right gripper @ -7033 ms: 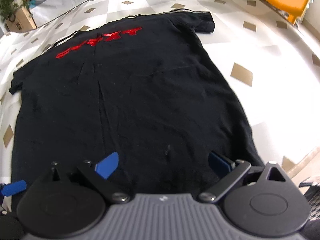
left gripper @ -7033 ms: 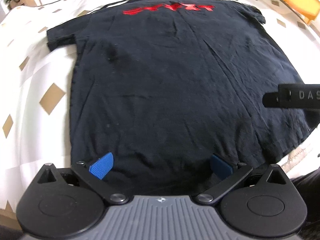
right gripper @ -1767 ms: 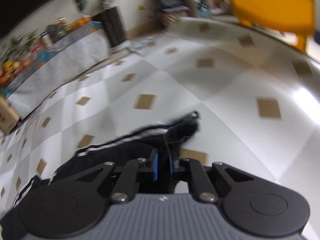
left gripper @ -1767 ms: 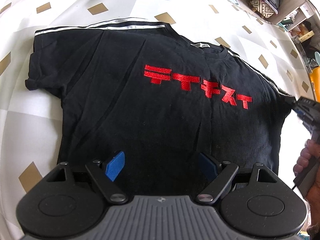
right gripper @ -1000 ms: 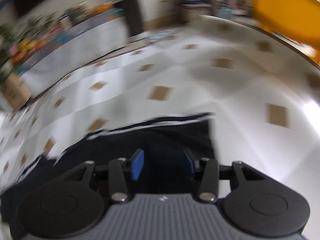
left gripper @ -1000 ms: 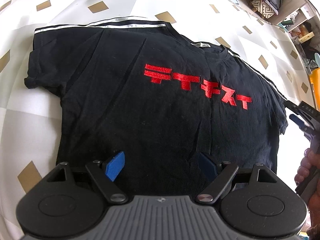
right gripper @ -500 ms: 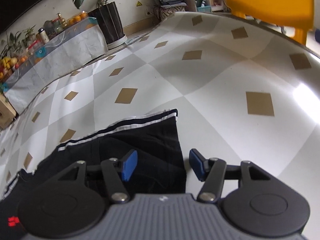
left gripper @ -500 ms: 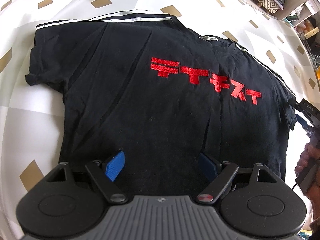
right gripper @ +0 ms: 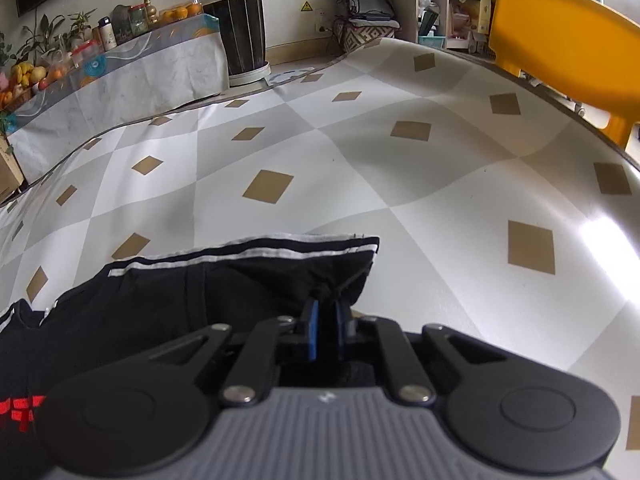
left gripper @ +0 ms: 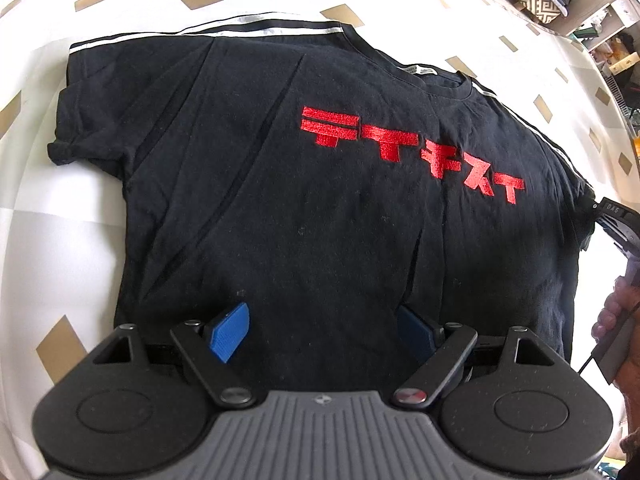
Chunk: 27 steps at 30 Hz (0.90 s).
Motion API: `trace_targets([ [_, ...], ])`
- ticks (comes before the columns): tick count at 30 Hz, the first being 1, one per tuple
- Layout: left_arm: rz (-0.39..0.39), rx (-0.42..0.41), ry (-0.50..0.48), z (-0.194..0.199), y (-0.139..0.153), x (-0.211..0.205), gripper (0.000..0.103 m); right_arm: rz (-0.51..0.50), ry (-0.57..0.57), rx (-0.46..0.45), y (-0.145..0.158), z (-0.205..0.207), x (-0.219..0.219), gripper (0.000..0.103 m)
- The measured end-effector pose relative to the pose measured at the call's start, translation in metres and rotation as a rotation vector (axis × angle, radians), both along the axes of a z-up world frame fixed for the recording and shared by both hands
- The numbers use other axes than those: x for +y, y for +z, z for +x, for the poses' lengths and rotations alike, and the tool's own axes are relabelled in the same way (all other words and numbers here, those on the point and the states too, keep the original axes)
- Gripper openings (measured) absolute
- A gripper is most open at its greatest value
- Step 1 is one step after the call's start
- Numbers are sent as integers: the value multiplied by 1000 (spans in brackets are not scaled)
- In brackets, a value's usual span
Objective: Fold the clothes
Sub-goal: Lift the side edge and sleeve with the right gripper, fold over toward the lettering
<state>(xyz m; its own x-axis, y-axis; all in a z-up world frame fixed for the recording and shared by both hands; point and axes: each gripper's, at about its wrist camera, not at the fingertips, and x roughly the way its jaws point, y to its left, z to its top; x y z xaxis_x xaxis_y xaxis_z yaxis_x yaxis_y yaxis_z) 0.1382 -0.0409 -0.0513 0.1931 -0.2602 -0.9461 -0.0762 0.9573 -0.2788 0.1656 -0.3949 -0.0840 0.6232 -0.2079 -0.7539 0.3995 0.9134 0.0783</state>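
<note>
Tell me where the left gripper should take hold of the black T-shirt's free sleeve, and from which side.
Probably the cuff of the free sleeve, coming in from the outer side over the bare tablecloth. That hem sticks out past the T-shirt body and lies flat, so open fingers can pinch its edge. The right gripper is shut on the opposite sleeve cuff.

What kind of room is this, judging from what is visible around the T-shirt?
Probably a lived-in home room. A black T-shirt lies on a diamond-patterned cover; behind it stand a potted plant, a ledge of fruit and bottles and cluttered shelves.
</note>
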Motion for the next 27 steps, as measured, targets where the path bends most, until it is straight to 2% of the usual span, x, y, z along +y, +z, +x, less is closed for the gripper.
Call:
trace_targets([
  [7,-8,2,2,1,0,0,82,-19,62,-57,24,4,17,7],
  [14,-12,-3,3,-2,2,1,82,-100,345,-97,54,7,90,7],
  [19,-20,-6,11,-2,4,4,82,-122,551,-40,48,-2,137,7],
  [22,-23,-9,22,-1,5,7,82,-89,620,5,39,-11,150,15],
  [24,-25,-12,33,-1,7,10,82,-69,620,21,42,-15,151,25],
  [27,-32,-18,56,0,10,16,82,-52,551,8,57,-22,141,35],
])
